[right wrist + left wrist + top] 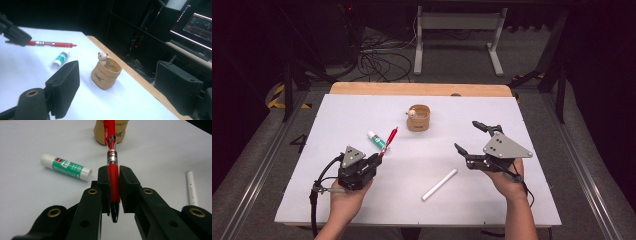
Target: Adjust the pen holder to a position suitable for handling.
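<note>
Room: dark around a white surface point(362, 200) with a wooden far edge; cables and a metal frame lie on the floor behind, and a lit screen shows in the right tongs' view.
Pen: a red pen point(111, 165) is pinched by its lower barrel between the pads of the left tongs point(113, 191), its dark tip toward the hand and its clip end toward the cup; the right tongs' view shows it held roughly level, off the surface.
Left tongs: pressed together on the pen, near the front left of the surface point(373, 161).
Cup: a small tan cup point(418, 118) with a little bear figure on its rim stands upright near the far middle, open and apparently empty, well ahead of the pen's clip end.
Glue stick: a green and white glue stick point(376, 139) lies flat just beside the pen.
White tube: a white tube point(439, 184) lies flat toward the front, between the two hands.
Right tongs: spread and pinching nothing point(470, 139), hovering at the right, apart from everything.
Done: the pen looks picked up and aimed toward the cup.
Left: by my judgement, carrying the pen over and dropping it into the cup; the glue stick and tube lie untouched and may follow.
</note>
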A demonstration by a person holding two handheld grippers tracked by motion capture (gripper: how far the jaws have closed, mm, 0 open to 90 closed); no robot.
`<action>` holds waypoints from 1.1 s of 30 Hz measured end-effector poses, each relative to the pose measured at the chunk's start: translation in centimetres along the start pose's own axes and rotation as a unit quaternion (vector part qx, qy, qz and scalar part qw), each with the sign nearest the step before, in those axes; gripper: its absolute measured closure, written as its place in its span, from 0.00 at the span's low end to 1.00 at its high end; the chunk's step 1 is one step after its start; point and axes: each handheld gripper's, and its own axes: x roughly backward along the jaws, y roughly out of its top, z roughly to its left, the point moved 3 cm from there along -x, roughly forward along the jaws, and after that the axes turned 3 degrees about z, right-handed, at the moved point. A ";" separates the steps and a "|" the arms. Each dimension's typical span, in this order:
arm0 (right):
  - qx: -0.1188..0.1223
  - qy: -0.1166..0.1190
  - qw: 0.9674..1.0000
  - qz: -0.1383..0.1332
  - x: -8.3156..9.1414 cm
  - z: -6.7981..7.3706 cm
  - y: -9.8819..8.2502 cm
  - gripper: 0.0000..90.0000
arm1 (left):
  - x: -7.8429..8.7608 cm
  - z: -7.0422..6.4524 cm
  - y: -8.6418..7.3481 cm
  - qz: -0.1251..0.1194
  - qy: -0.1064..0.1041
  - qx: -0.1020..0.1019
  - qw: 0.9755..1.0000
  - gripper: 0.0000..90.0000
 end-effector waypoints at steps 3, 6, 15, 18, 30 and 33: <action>0.011 0.002 1.000 0.004 -0.2 0.1 -0.2 0.25 | 0.0 -0.3 0.4 -0.001 -0.007 -0.004 1.000 0.89; 0.021 0.003 1.000 0.010 -0.5 0.2 -0.4 0.26 | -0.1 -0.8 1.0 -0.003 -0.018 -0.011 1.000 0.89; 0.066 0.009 0.998 0.020 -1.2 1.1 -0.7 0.34 | -0.6 -2.9 2.3 0.004 -0.056 -0.039 0.998 0.89; 0.084 0.011 0.996 0.024 -1.5 1.4 -0.8 0.37 | -0.9 -3.5 2.6 0.006 -0.070 -0.043 0.997 0.89; 0.133 0.019 0.990 0.047 -2.6 2.5 -1.3 0.43 | -1.5 -5.5 3.6 0.019 -0.106 -0.075 0.991 0.89; 0.147 0.021 0.988 0.051 -2.9 2.9 -1.4 0.44 | -1.6 -6.0 3.7 0.019 -0.112 -0.076 0.991 0.89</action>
